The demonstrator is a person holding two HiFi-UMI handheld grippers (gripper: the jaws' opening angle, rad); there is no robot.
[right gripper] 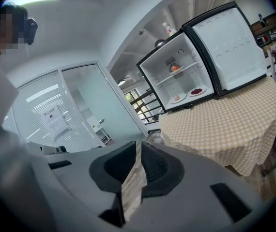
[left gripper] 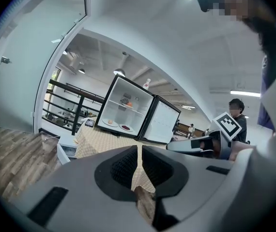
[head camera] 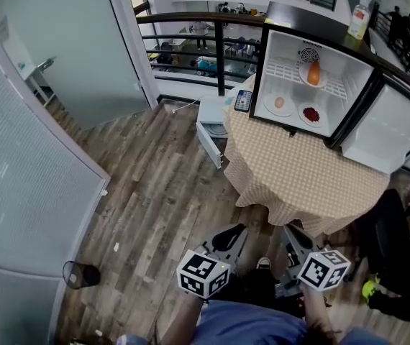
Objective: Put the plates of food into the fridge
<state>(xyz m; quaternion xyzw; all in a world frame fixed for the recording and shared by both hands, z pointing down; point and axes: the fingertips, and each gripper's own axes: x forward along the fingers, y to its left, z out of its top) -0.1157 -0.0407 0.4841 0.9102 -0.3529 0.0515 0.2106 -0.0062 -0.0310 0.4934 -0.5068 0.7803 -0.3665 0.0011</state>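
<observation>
A small fridge (head camera: 313,85) stands open on a round table (head camera: 298,182) with a checked cloth. Inside, a plate of orange food (head camera: 313,74) sits on the upper shelf. A plate with a pale item (head camera: 279,104) and a plate of red food (head camera: 311,114) lie on the fridge floor. The right gripper view shows the same plates (right gripper: 177,98) far off. My left gripper (head camera: 230,237) and right gripper (head camera: 296,237) hang low near my body, short of the table. Both are shut and empty, as the left gripper (left gripper: 139,153) and right gripper (right gripper: 139,151) show close up.
The fridge door (head camera: 388,128) swings out to the right. A phone-like device (head camera: 243,100) lies by the fridge and a bottle (head camera: 360,16) stands on top. A white box (head camera: 212,128) sits left of the table, glass partitions (head camera: 32,157) further left. A seated person (head camera: 399,264) is at right.
</observation>
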